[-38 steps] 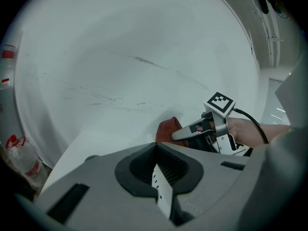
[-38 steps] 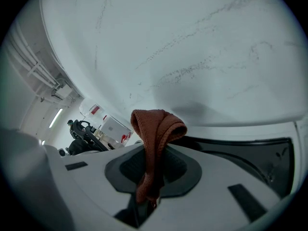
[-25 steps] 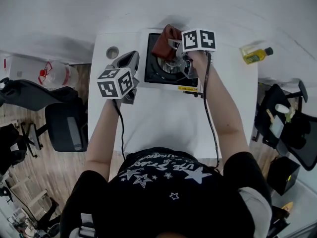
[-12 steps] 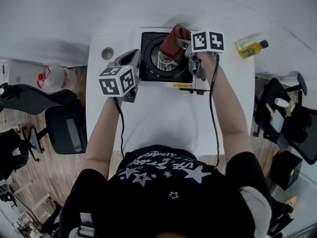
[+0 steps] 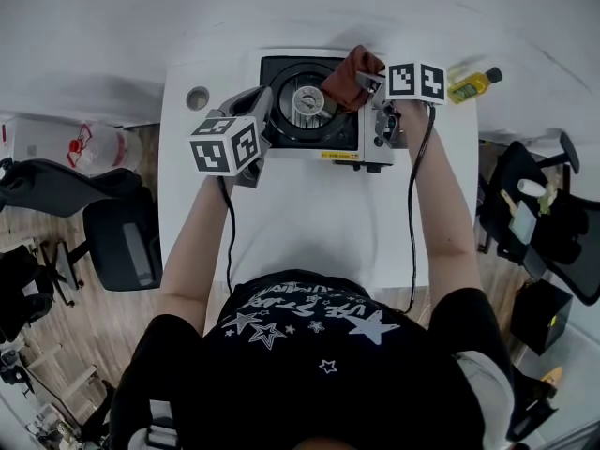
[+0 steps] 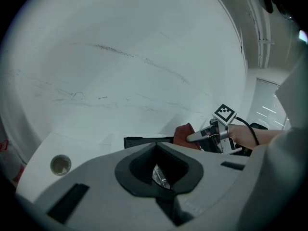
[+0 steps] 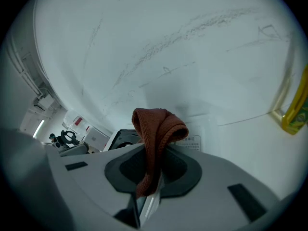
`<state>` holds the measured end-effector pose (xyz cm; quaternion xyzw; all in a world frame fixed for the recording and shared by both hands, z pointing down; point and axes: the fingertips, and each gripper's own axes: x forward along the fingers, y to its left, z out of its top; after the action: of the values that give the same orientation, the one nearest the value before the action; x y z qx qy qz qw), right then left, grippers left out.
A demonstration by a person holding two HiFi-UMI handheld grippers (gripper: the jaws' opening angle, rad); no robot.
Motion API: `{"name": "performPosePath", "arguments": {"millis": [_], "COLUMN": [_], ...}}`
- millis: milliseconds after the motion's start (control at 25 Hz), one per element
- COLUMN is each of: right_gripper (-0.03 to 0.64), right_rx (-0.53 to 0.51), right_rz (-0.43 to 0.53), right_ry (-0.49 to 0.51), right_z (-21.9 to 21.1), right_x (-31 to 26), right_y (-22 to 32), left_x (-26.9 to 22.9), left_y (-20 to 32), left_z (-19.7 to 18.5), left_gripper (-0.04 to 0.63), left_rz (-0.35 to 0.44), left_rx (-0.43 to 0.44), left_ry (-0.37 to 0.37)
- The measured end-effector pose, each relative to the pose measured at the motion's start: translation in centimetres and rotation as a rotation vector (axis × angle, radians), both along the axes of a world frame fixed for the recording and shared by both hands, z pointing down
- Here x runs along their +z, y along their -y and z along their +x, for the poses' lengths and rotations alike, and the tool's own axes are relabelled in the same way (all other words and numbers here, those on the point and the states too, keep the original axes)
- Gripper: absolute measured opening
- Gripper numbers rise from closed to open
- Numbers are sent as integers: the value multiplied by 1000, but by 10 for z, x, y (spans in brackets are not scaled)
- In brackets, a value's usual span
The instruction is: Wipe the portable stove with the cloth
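The stove [image 5: 309,111] sits at the upper centre of the frame on the white tabletop [image 5: 300,223]. The right tool [image 5: 370,82] has its jaws clamped on the brown cloth [image 5: 349,75], which is bunched over the stove's upper right corner. The left tool [image 5: 258,111], jaws together on nothing, is at the stove's left edge. A yellow bottle [image 5: 473,85] is at the upper right.

"Where are the arms [image 5: 192,251]?"
"Both reach up to the middle. The left gripper [image 5: 262,99], upper left, has its jaws together. The right gripper [image 5: 367,80], upper right, pinches the cloth [image 5: 347,75]."
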<state>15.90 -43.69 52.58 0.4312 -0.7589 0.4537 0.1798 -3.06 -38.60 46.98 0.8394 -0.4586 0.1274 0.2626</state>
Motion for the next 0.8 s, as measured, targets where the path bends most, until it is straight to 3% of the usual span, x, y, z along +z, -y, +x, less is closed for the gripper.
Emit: {"name": "performPosePath", "arguments": {"millis": [800], "right_gripper": [58], "right_rx": [159], "right_rz": [-5], "right_ry": [-43], "right_z": [80], "right_x": [0], "right_y": [-25], "left_x": [-5], "left_y": [-13], "left_z": [10], "left_gripper": [8], "left_rz": [1], "left_rx": [16], "left_ry": [-16]}}
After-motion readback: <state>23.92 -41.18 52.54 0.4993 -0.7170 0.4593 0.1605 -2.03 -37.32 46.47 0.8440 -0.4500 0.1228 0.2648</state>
